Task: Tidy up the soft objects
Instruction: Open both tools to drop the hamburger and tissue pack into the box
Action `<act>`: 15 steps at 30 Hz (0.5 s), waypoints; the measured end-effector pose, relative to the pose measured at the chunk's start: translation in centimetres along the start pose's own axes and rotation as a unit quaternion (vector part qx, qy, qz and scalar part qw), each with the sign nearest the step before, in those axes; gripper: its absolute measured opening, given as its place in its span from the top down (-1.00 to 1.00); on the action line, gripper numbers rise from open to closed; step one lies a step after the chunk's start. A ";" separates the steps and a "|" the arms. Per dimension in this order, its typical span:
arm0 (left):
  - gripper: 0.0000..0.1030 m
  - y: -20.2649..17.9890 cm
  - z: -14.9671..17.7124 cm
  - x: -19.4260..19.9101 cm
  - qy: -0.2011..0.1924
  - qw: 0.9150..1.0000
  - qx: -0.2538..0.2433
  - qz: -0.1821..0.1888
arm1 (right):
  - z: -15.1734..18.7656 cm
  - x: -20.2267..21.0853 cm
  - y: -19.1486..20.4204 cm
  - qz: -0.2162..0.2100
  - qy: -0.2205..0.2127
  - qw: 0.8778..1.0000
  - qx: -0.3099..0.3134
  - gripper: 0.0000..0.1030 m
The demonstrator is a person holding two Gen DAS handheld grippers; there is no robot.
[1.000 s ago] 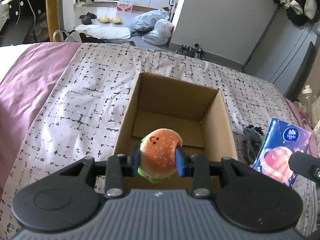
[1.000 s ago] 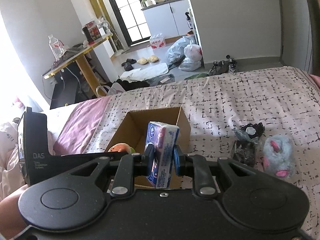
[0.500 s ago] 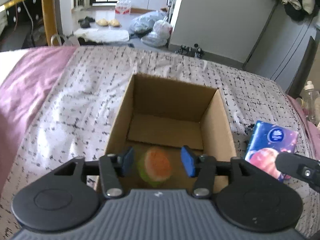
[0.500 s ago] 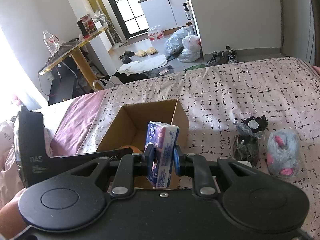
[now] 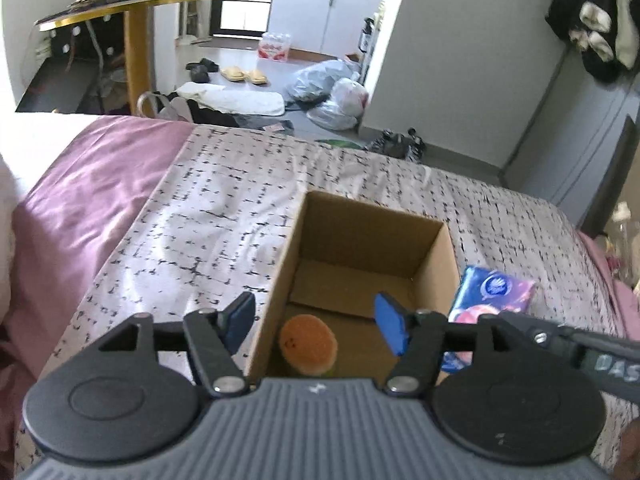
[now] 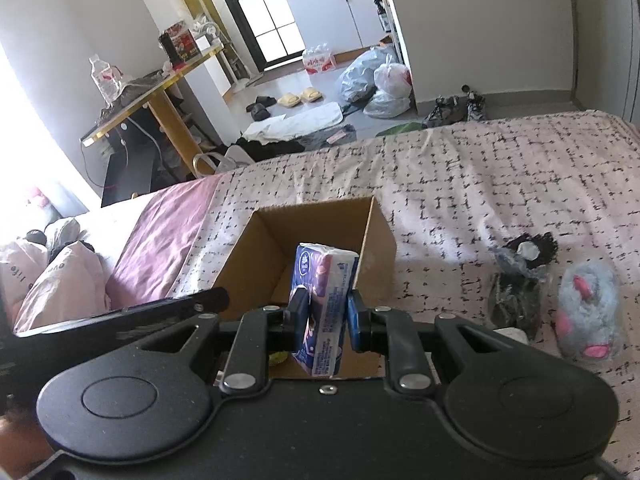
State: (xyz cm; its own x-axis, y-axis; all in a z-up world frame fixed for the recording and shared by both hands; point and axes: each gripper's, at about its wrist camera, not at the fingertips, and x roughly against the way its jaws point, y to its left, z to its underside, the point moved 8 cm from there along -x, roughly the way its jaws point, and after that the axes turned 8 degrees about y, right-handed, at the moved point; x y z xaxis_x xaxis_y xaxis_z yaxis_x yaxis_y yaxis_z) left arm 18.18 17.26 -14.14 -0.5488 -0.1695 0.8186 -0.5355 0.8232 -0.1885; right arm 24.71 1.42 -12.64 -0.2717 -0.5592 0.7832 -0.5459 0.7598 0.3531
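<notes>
Room: bedroom; bed (image 5: 224,216) under a pale cover with black dashes, mauve sheet (image 5: 88,184) along its left side; past the foot, a floor with slippers and plastic bags.
Pillows: pink bags or pillows (image 6: 60,280) at the far left in the right wrist view.
Left tool (image 5: 316,322): blue pads wide apart, holding nothing; it sits over the near-left part of the box, the left pad outside the box's left wall, the right pad over the opening.
Box (image 5: 348,216): open cardboard box on the cover, mid-bed, flaps down inside.
Burger (image 5: 308,346): plush burger, orange bun up with a small face, lying on the box floor in the near-left corner, between and below the left tool's pads, touching neither.
Right tool (image 6: 328,316): pads clamped on the tissue pack's two long faces.
Tissue pack (image 6: 324,308): blue and pink, held upright and a little tilted, at the box's near-right edge; in the left wrist view it shows just outside the right wall (image 5: 492,296).
Dark item (image 6: 520,280): black bundle with a white spot, on the cover right of the box; what it is I cannot tell.
Grey plush (image 6: 588,308): fluffy grey toy with pink patches, just right of the dark item, well apart from the box.
</notes>
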 end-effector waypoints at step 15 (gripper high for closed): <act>-0.57 2.4 0.8 2.2 -0.013 0.998 0.064 0.016 | 0.7 -1.5 1.4 0.008 0.021 1.000 0.021 0.05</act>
State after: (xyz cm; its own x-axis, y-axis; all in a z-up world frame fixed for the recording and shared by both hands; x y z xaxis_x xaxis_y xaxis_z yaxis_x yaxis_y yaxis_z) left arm 15.17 18.42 -13.29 -0.5831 -0.1591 0.7967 -0.5938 0.7528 -0.2843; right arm 23.79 3.04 -13.69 -0.2465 -0.5323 0.8099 -0.5757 0.7527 0.3195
